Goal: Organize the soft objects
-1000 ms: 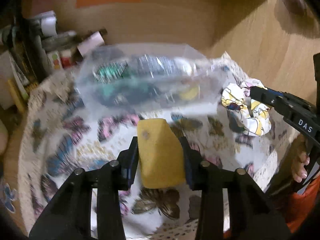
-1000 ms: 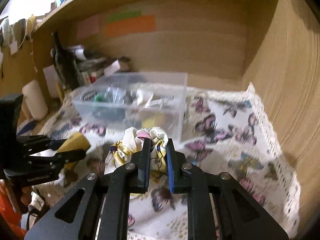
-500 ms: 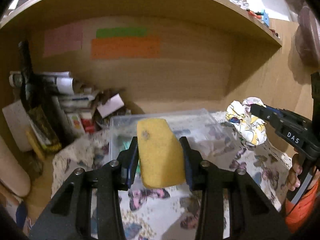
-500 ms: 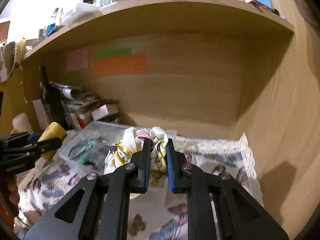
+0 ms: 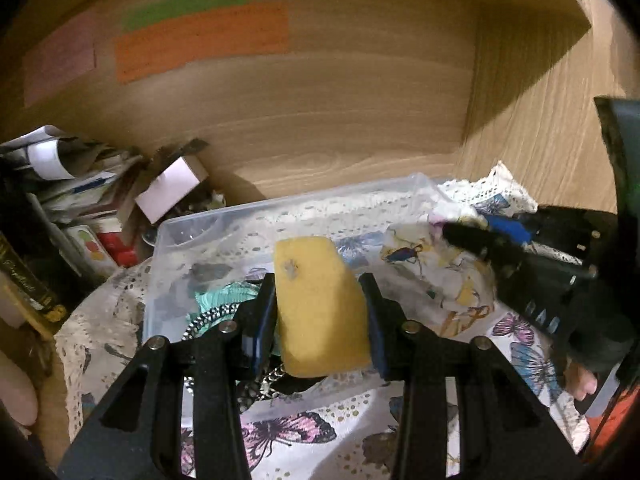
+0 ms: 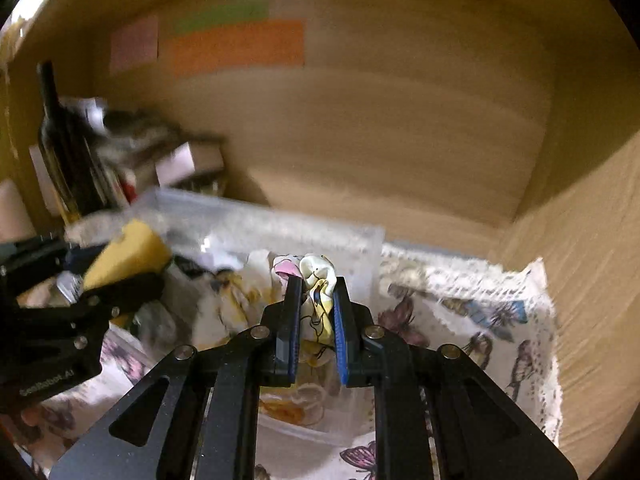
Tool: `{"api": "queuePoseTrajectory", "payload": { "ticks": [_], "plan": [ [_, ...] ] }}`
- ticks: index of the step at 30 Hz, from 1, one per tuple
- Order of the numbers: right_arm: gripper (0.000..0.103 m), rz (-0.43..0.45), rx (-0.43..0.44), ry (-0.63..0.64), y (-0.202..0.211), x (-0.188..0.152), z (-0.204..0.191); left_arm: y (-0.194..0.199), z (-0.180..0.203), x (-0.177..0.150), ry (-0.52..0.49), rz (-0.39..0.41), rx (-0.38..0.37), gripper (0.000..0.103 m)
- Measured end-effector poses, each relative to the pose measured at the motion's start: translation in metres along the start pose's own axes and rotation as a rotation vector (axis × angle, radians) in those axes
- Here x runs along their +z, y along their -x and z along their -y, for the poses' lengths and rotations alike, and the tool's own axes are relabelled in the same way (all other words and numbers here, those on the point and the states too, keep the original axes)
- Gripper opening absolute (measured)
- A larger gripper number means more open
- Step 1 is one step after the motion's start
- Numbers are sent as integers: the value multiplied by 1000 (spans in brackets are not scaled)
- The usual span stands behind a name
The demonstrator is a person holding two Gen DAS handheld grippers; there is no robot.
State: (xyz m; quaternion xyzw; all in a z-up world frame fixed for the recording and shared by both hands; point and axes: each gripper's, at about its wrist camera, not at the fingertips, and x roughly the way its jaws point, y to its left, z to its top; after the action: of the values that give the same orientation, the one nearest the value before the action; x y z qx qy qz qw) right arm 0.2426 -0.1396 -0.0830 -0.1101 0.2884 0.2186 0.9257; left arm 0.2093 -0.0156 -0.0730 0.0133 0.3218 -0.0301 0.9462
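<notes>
My left gripper (image 5: 320, 312) is shut on a yellow sponge (image 5: 320, 304) and holds it over the clear plastic box (image 5: 192, 232). The sponge also shows at the left of the right wrist view (image 6: 128, 254). My right gripper (image 6: 316, 304) is shut on a crumpled white cloth with yellow and pink print (image 6: 316, 276), held over the right part of the box (image 6: 360, 240). The cloth also shows in the left wrist view (image 5: 428, 264), with the right gripper (image 5: 460, 236) on it. A chain and teal items (image 5: 224, 300) lie in the box.
The box stands on a butterfly-print cloth with a lace edge (image 6: 480, 312) inside a wooden alcove. Papers, small boxes and a dark bottle (image 6: 60, 140) crowd the back left corner. Coloured paper notes (image 5: 200, 40) are stuck on the back wall. The right wall (image 6: 580, 240) is close.
Both grippers rose, then came down and forward over the clear box, each still holding its object. The sponge and the cloth now hang above the box's opening.
</notes>
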Motion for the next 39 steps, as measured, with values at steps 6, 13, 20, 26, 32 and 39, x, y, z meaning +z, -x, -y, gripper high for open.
{"api": "queuePoseTrajectory", "payload": {
  "ticks": [6, 13, 20, 26, 32, 39],
  "plan": [
    [20, -86, 9, 46, -19, -14, -6, -2, 2, -3, -28, -5, 10, 48],
    [47, -15, -27, 40, 9, -8, -7, 10, -7, -1, 28, -20, -52, 65],
    [59, 81, -18, 5, 48, 0, -1, 61, -9, -2, 30, 84, -36, 74],
    [76, 210, 5, -15, 100, 2, -3, 114, -13, -10, 35, 229, 44, 95],
    [87, 317, 29, -33, 142, -6, -11, 155, -21, -17, 75, 311, 35, 102],
    [100, 390, 49, -52, 167, -14, -20, 184, -25, -27, 93, 370, 44, 103]
  ]
}}
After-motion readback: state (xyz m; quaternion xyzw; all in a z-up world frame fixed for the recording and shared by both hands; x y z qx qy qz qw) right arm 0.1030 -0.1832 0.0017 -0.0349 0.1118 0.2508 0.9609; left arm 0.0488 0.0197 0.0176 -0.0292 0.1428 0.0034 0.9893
